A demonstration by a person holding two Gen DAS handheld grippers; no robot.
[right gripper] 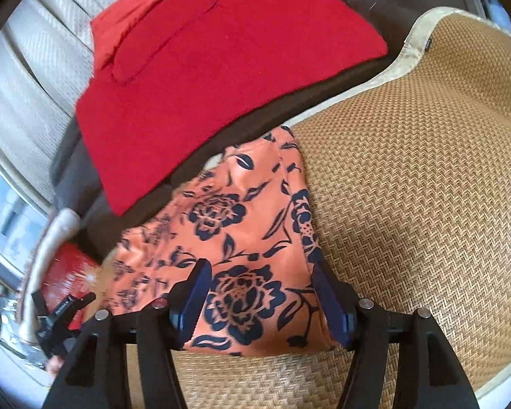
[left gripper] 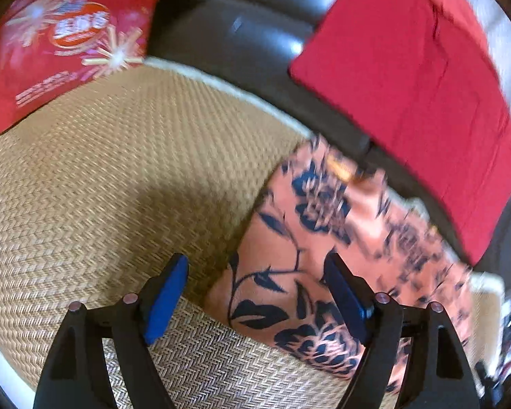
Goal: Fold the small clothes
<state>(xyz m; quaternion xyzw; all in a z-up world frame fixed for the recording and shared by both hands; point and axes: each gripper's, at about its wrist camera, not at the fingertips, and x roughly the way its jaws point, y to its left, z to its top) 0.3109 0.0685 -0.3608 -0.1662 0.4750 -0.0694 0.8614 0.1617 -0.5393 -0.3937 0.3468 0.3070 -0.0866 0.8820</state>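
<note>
**Both grippers over the flowered cloth**

The orange cloth (right gripper: 242, 231) with dark flowers lies folded on the woven mat (right gripper: 408, 204), beside a red cloth (right gripper: 214, 78). The right gripper (right gripper: 260, 293) spreads wide over it; the left gripper (left gripper: 255, 289) (also wide, empty) straddles its edge.

A: Light, both views?
B: Soft daylight, even; pale glare on the dark cushion (left gripper: 255, 34); faint shadows on the woven mat (left gripper: 119, 177).
A: Sharpness?
B: Left wrist view smeared toward its right edge; floral cloth (left gripper: 323, 238) blurred; fisheye bending and dark corners throughout.
</note>
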